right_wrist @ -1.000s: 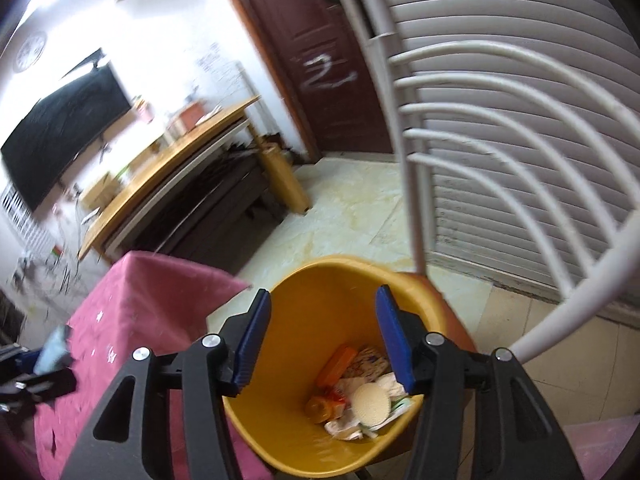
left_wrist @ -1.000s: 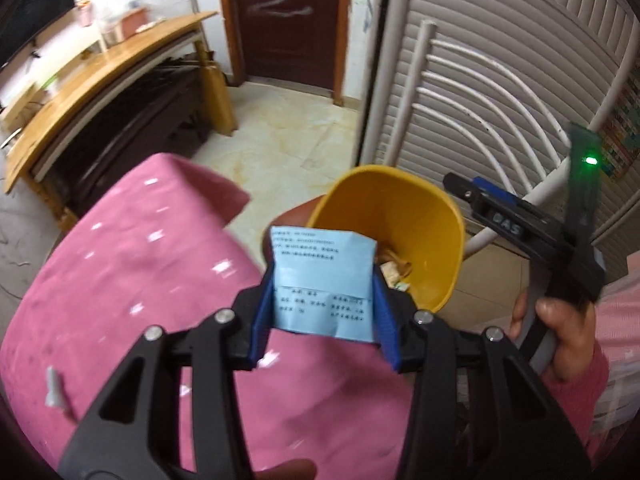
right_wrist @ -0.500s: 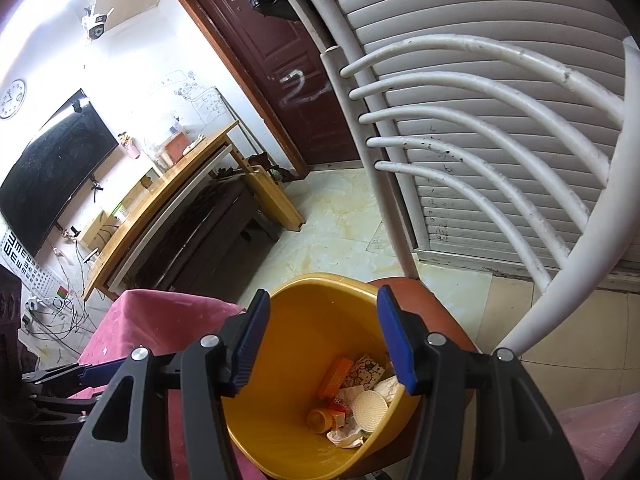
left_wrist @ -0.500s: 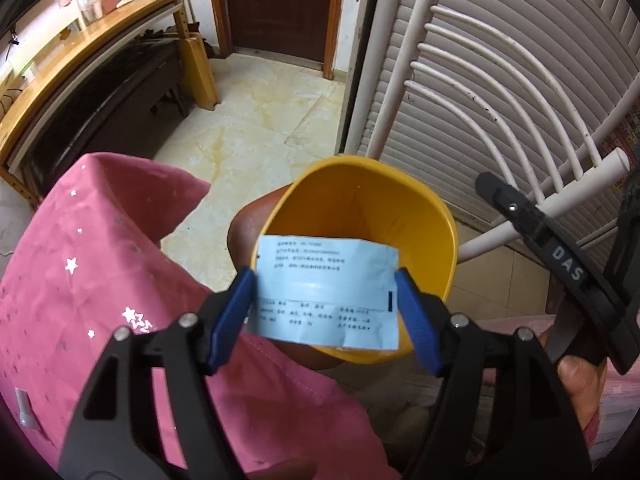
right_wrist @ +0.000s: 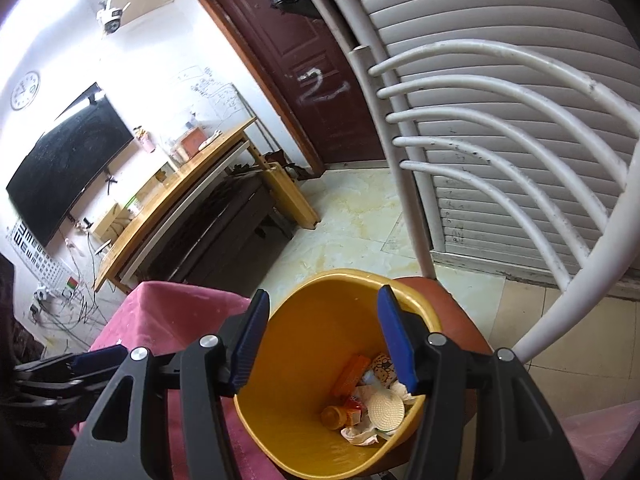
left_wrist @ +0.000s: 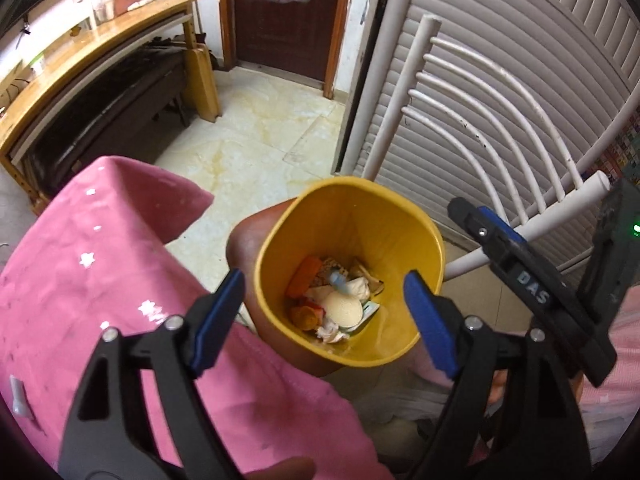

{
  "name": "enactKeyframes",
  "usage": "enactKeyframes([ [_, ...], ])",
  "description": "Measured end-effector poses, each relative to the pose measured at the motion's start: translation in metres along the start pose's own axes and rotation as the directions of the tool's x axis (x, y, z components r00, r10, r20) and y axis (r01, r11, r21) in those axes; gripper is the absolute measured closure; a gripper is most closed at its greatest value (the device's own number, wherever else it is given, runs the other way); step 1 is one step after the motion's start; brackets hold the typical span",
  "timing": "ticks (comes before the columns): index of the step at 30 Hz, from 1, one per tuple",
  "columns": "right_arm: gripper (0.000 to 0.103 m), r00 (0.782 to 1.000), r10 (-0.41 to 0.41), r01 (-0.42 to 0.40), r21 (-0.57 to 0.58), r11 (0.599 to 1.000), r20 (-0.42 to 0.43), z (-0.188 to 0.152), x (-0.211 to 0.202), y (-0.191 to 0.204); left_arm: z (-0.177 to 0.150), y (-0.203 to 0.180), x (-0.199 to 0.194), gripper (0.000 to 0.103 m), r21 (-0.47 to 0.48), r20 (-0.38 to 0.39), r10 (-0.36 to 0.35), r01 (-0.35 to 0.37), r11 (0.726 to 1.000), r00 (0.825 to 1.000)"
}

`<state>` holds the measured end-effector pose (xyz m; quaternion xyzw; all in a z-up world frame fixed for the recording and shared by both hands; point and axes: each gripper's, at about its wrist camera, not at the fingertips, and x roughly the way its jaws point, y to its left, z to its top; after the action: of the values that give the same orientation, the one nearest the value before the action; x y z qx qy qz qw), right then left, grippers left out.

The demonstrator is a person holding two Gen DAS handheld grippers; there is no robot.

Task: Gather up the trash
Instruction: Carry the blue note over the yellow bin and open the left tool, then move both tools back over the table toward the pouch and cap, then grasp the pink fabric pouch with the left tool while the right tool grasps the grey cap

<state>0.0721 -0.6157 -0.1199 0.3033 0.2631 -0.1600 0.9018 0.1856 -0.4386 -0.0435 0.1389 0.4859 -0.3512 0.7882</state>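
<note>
Since the frame half a second back, the blue paper slip had left the left gripper (left_wrist: 326, 314) and its jaws had spread wide with nothing between them, hanging right over the yellow bin (left_wrist: 394, 240). So the trash (left_wrist: 334, 300) was all down at the bottom of the bin: an orange box, a small orange bottle, a round cream-colored lid thing, crumpled white paper, and a bit of pale blue that might be that slip, honestly couldn't tell for sure. From the right wrist view the same pile (right_wrist: 366, 404) sat low in the bin (right_wrist: 316, 340), and the right gripper (right_wrist: 324, 336) hovered above the rim with its jaws apart, not holding anything either. The bin was standing on a reddish-brown chair seat (left_wrist: 250, 240), just beside a table with a pink cloth (left_wrist: 92, 264) that had little white stars on it. Behind the bin were the chair's white curved back bars (left_wrist: 484, 120) and a white slatted shutter (left_wrist: 500, 24). Farther off there was a dark door (right_wrist: 304, 52) with a chalky scribble on it, a long wooden desk (right_wrist: 188, 184), and a dark screen (right_wrist: 68, 160) on the wall.
</note>
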Motion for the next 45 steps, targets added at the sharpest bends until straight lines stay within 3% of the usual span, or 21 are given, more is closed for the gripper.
enactKeyframes([
  [2, 0.052, 1.0, 0.01, -0.01, -0.023, 1.0, -0.003, -0.002, 0.001, 0.008, -0.006, 0.009, -0.011, 0.02, -0.012, 0.015, 0.0, 0.0, 1.0, 1.0],
  [10, 0.052, 0.996, 0.084, -0.087, -0.146, 0.985, -0.031, -0.018, -0.001, 0.062, -0.046, 0.066, -0.067, 0.016, -0.11, 0.081, 0.039, -0.03, 0.994, 0.996],
  [15, 0.046, 0.987, 0.152, -0.161, -0.244, 0.956, -0.058, -0.031, -0.005, 0.107, -0.079, 0.112, -0.104, 0.01, -0.16, 0.109, 0.108, -0.09, 0.983, 0.988],
  [18, 0.04, 0.98, 0.18, -0.196, -0.289, 0.937, -0.081, -0.039, -0.005, 0.13, -0.097, 0.139, -0.122, 0.01, -0.191, 0.109, 0.149, -0.126, 0.974, 0.983],
  [28, 0.034, 0.949, 0.25, -0.309, -0.408, 0.859, -0.191, -0.066, 0.005, 0.201, -0.162, 0.22, -0.159, 0.009, -0.34, 0.048, 0.225, -0.196, 0.92, 0.973],
  [38, 0.03, 0.925, 0.287, -0.375, -0.47, 0.799, -0.249, -0.08, 0.007, 0.25, -0.205, 0.241, -0.149, 0.009, -0.365, -0.007, 0.206, -0.194, 0.91, 0.978],
  [43, 0.026, 0.911, 0.299, -0.408, -0.528, 0.744, -0.283, -0.09, 0.008, 0.28, -0.219, 0.24, -0.148, 0.009, -0.367, -0.007, 0.209, -0.197, 0.909, 0.978],
  [45, 0.025, 0.903, 0.302, -0.426, -0.548, 0.72, -0.305, -0.095, 0.01, 0.291, -0.223, 0.239, -0.147, 0.014, -0.371, -0.002, 0.21, -0.195, 0.908, 0.978],
])
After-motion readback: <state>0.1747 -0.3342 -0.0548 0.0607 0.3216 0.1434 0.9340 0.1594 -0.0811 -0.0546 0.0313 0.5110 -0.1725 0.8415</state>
